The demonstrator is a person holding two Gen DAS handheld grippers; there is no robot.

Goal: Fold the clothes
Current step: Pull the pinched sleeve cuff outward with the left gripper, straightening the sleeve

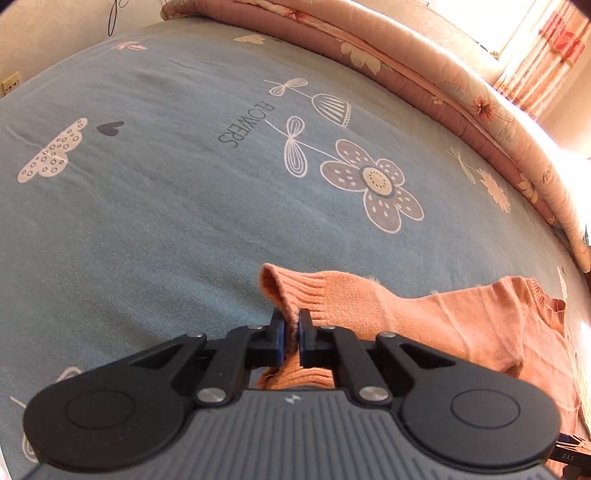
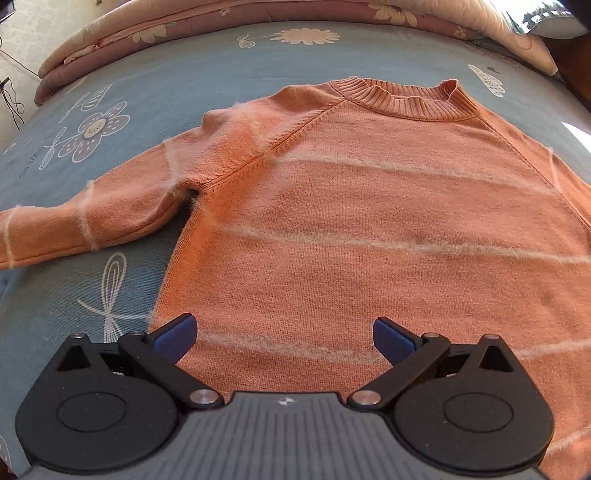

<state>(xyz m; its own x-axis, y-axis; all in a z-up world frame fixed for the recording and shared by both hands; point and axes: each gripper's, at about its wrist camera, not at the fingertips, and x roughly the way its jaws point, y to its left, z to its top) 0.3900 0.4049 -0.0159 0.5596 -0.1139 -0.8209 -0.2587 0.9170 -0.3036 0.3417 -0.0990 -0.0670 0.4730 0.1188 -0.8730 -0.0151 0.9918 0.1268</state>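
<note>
Orange sweater (image 2: 369,221) lies flat on blue flowered bedsheet (image 1: 166,221), collar (image 2: 406,98) pointing away from me toward folded quilt (image 2: 147,33), body running lengthwise collar to hem. My left gripper (image 1: 291,334) pinches ribbed sleeve cuff (image 1: 295,291). My right gripper (image 2: 284,338) hovers over hem area, fingers spread wide.

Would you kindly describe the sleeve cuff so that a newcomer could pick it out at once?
Start from the blue flowered bedsheet and find the orange sweater spread flat on it. Follow its outstretched sleeve to the end: the cuff is the ribbed band pinched in the left claw, unlike the ribbed collar, which lies untouched.
</note>
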